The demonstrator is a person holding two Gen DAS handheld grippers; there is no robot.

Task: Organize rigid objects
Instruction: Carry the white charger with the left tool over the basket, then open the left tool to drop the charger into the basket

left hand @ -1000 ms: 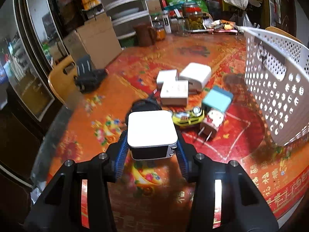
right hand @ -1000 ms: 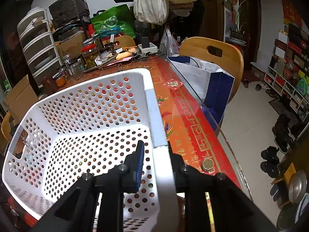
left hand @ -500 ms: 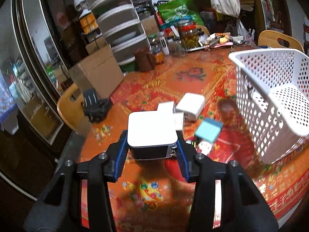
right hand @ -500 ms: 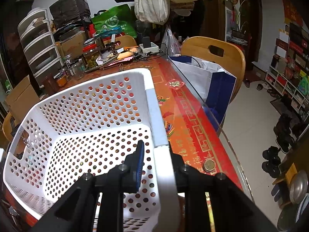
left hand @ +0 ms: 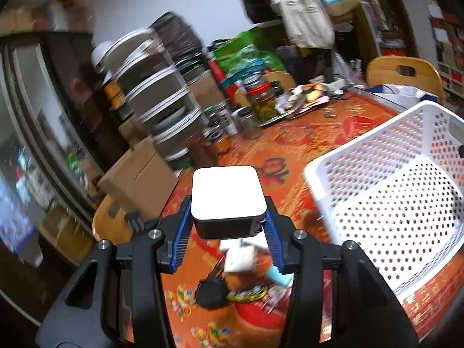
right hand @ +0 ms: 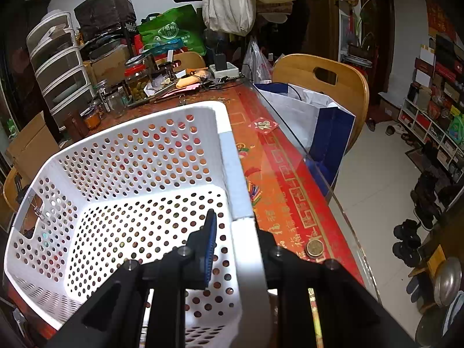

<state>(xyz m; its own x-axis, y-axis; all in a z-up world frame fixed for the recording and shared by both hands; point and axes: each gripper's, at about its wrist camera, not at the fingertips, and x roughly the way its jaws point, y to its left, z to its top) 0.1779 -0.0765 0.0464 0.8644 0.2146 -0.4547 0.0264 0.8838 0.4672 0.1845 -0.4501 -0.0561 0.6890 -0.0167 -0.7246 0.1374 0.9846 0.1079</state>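
Observation:
My left gripper (left hand: 227, 229) is shut on a square box with a white top and black sides (left hand: 227, 194), held high above the table, left of the white perforated basket (left hand: 385, 203). Below it on the red patterned tablecloth lie white boxes (left hand: 240, 256), a teal box (left hand: 278, 277), a black object (left hand: 213, 291) and a yellow item (left hand: 249, 293), all blurred. My right gripper (right hand: 236, 232) is shut on the right rim (right hand: 232, 159) of the basket; the basket is empty inside.
Jars, papers and clutter (right hand: 162, 84) stand at the table's far end. Cardboard boxes (left hand: 136, 177) and plastic drawers (left hand: 156, 101) stand left. A wooden chair (right hand: 324, 81) with a blue-white bag (right hand: 313, 121) is right. A coin (right hand: 314, 248) lies near the glass edge.
My left gripper has risen and tilted up with the box, so the loose items now lie below it and the basket's inside shows. The right gripper and basket have barely moved.

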